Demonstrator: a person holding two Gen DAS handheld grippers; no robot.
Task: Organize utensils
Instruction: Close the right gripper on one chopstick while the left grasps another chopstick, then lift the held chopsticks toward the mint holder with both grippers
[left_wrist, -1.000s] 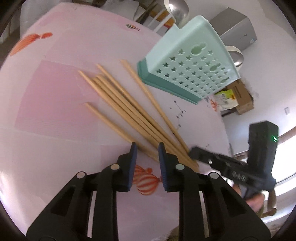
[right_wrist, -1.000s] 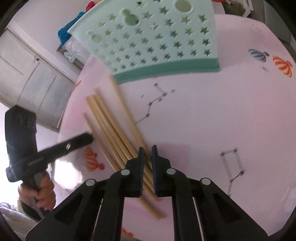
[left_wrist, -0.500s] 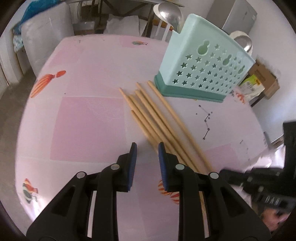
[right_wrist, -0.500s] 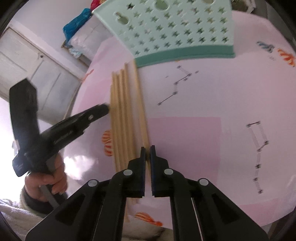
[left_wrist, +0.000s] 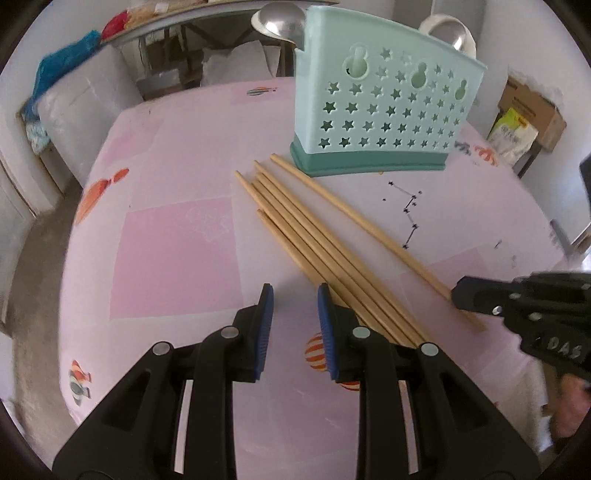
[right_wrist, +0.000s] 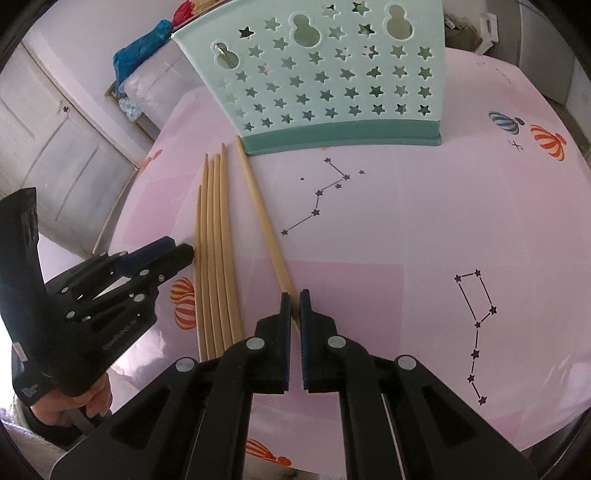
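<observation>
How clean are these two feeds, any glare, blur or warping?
Left wrist view: sharp centre, fisheye bends the holder, right gripper soft at the edge. Right wrist view: crisp chopsticks, window glare on the tablecloth lower left.

Hidden under the left gripper (left_wrist: 293, 308): near ends of the bundled chopsticks (left_wrist: 325, 258). Masked by the right gripper (right_wrist: 294, 308): near end of the lone chopstick (right_wrist: 264, 221). Cut by the frame's top: holder (right_wrist: 332, 85). Mostly concealed behind the holder: two ladles (left_wrist: 282, 20).
</observation>
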